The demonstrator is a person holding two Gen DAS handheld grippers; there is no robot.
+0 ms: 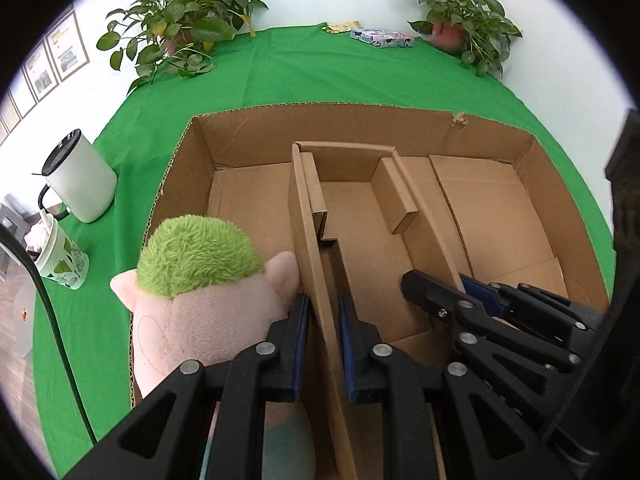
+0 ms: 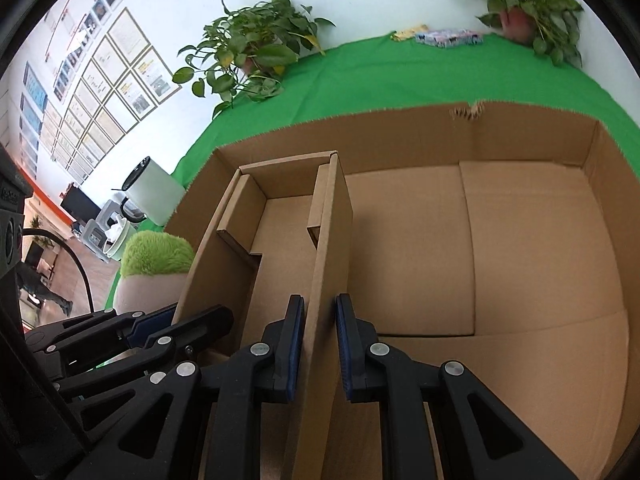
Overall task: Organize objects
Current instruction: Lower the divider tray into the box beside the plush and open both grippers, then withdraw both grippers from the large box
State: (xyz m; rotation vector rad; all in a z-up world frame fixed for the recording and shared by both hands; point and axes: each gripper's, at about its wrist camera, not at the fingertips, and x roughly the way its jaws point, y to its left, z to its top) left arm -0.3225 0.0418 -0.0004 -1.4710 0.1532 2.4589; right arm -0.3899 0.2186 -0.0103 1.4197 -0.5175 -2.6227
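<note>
A large open cardboard box (image 1: 496, 124) (image 2: 404, 136) lies on the green cloth. Inside it stands a U-shaped cardboard divider insert (image 1: 344, 156) (image 2: 288, 172). My left gripper (image 1: 324, 316) straddles the insert's left wall (image 1: 310, 240); the jaws stand a little wider than the wall. My right gripper (image 2: 320, 316) straddles the insert's right wall (image 2: 330, 236) the same way, and it also shows in the left wrist view (image 1: 460, 288). A pink plush toy with green hair (image 1: 192, 280) (image 2: 156, 268) sits in the box's left compartment, beside my left gripper.
A white mug (image 1: 80, 176) (image 2: 154, 194) and a leaf-patterned cup (image 1: 64, 256) stand on the cloth left of the box. Two potted plants (image 1: 184, 28) (image 1: 460, 16) and a flat patterned packet (image 1: 382, 38) are at the table's far edge.
</note>
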